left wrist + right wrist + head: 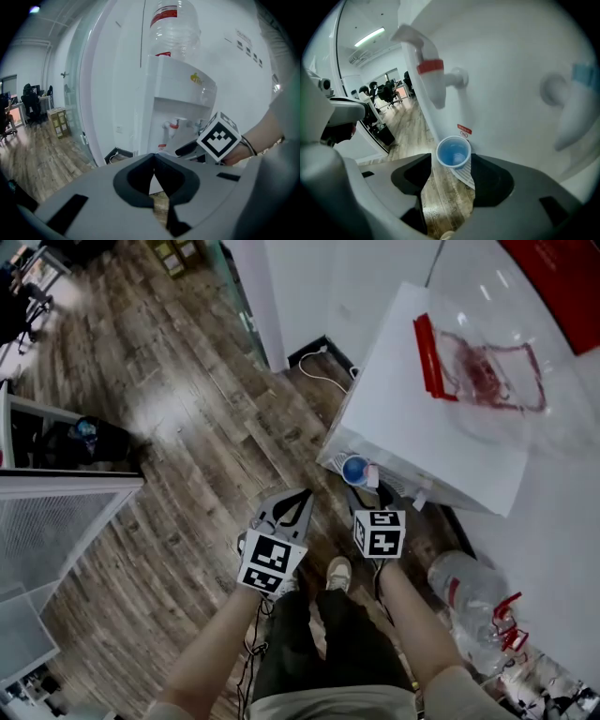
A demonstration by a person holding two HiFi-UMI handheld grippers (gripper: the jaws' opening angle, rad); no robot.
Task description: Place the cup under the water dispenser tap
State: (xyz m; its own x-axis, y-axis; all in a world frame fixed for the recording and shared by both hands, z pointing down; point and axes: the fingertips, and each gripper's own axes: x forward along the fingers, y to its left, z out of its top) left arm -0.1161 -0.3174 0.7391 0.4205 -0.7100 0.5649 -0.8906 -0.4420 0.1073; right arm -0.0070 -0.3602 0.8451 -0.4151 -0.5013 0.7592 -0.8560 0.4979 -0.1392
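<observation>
Right gripper point(451, 159) held its jaws spread near the blue cup point(453, 152) (standing on the tray point(465, 177) below the red tap point(431, 79)); left gripper point(153, 156) was pressed together, empty.

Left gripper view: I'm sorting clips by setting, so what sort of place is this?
Likely an office: a bottle-topped water dispenser, wood-look floor, and office chairs at desks farther back.

Right gripper view: blue-capped tap point(575, 112) blurred at 3 o'clock. Left gripper view: bottle point(174, 33) top cut off at 12 o'clock.
</observation>
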